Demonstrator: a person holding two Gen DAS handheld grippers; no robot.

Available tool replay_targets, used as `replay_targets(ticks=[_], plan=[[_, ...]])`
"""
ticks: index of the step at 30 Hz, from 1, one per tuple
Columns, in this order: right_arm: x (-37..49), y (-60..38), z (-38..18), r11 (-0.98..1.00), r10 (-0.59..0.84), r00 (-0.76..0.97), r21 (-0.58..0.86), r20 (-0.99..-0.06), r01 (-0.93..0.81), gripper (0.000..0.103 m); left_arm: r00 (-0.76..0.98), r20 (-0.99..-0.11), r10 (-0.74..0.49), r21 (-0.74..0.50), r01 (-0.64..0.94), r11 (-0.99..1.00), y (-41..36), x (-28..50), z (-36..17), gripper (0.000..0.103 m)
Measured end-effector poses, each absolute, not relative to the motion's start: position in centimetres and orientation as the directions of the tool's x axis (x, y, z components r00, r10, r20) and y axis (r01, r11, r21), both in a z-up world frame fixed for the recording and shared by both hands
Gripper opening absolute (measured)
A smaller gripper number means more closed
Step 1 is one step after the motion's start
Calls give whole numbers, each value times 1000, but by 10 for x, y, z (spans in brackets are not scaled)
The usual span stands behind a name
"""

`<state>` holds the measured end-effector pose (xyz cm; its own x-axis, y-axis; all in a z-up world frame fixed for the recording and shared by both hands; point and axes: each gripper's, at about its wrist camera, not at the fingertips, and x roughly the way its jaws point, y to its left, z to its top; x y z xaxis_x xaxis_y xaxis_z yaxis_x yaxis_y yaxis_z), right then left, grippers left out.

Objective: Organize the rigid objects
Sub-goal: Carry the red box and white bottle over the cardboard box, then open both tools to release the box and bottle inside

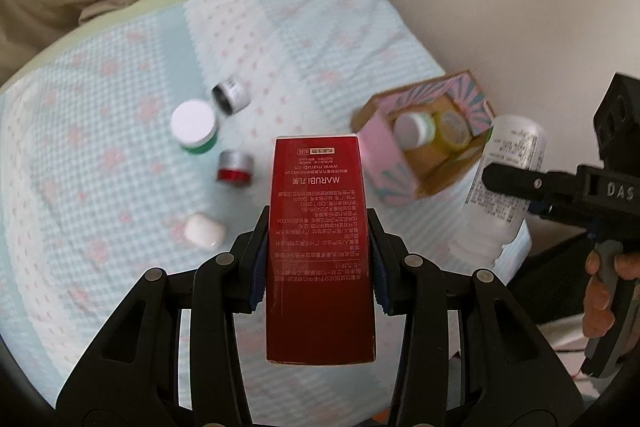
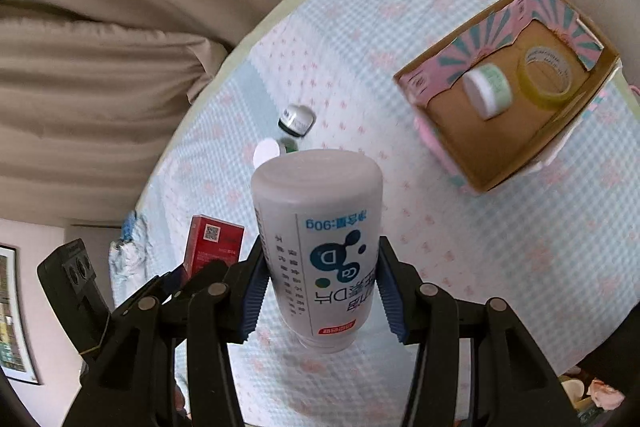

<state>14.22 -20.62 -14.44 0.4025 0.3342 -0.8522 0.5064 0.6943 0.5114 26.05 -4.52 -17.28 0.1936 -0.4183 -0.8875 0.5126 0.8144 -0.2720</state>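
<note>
My left gripper (image 1: 318, 251) is shut on a tall red box (image 1: 320, 227) and holds it above the bed. My right gripper (image 2: 322, 279) is shut on a white bottle (image 2: 320, 227), also lifted; the bottle shows in the left wrist view (image 1: 508, 179) too, and the red box in the right wrist view (image 2: 214, 245). An open pink cardboard box (image 1: 384, 155) (image 2: 460, 119) stands on the bed, holding a small green-and-white jar (image 2: 486, 89) and a roll of yellow tape (image 2: 546, 75).
On the blue checked bedspread (image 1: 120, 187) lie a green jar with a white lid (image 1: 194, 127), a silver-and-black jar (image 1: 230, 95), a red-and-silver jar (image 1: 236, 167) and a small white object (image 1: 204, 229). Beige curtains hang behind. The bed edge is at the right.
</note>
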Motion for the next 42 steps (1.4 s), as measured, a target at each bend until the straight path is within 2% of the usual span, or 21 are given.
replay_targets(ticks=[9, 18, 24, 32, 42], plan=[[127, -310, -142, 706, 354, 373, 507, -858, 495, 47, 210, -885, -415, -285, 460, 841, -142, 246, -169, 38], [125, -445, -158, 712, 263, 337, 418, -904, 564, 47, 158, -896, -414, -320, 416, 851, -236, 248, -218, 38], [157, -505, -191, 778, 218, 272, 335, -937, 532, 47, 142, -926, -350, -278, 370, 886, -283, 262, -263, 38], [192, -525, -249, 919, 136, 148, 181, -979, 351, 47, 158, -964, -212, -157, 304, 940, -305, 275, -321, 38], [205, -517, -294, 977, 58, 65, 70, -996, 199, 47, 179, -975, -132, -82, 265, 961, -317, 281, -350, 38]])
